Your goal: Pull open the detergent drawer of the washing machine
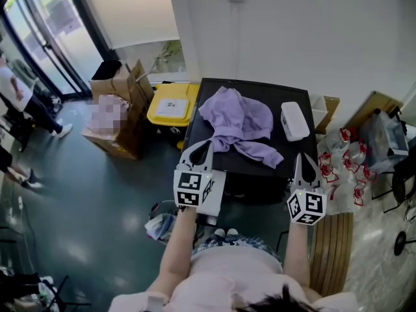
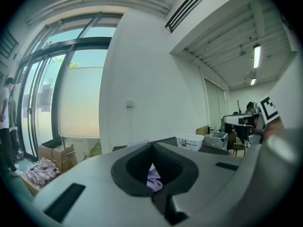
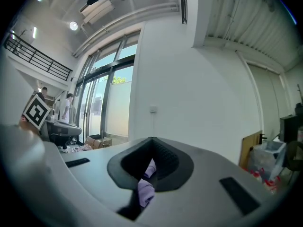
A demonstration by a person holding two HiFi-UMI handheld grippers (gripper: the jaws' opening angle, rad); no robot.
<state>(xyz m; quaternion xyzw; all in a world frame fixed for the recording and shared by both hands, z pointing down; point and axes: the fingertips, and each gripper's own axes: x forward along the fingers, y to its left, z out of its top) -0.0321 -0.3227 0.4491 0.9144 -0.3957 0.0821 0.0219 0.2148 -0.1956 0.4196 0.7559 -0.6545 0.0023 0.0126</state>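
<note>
White wall is running behind the washing machine (image 1: 299,90), which is standing against it with its black top facing up at the head view. Its front is showing only as a dark strip below the top's near edge, so the detergent drawer is not making itself out there. A purple garment (image 1: 237,119) is lying crumpled across the middle of the top, and a white box (image 1: 294,120) is sitting just beside it toward the right. The left gripper (image 1: 209,143) is hovering over the top's near left corner with its jaws pressed together and nothing between them; through its notch the garment (image 2: 152,178) is showing beyond. The right gripper (image 1: 303,157) is hanging by the near right edge, its jaws likewise together and empty. A yellow bin (image 1: 172,106) is standing just left of the machine, with cardboard boxes (image 1: 120,86) beyond it near the glass doors (image 1: 52,38). Clear bags with red print (image 1: 341,168) are piling up at the machine's right.
</note>
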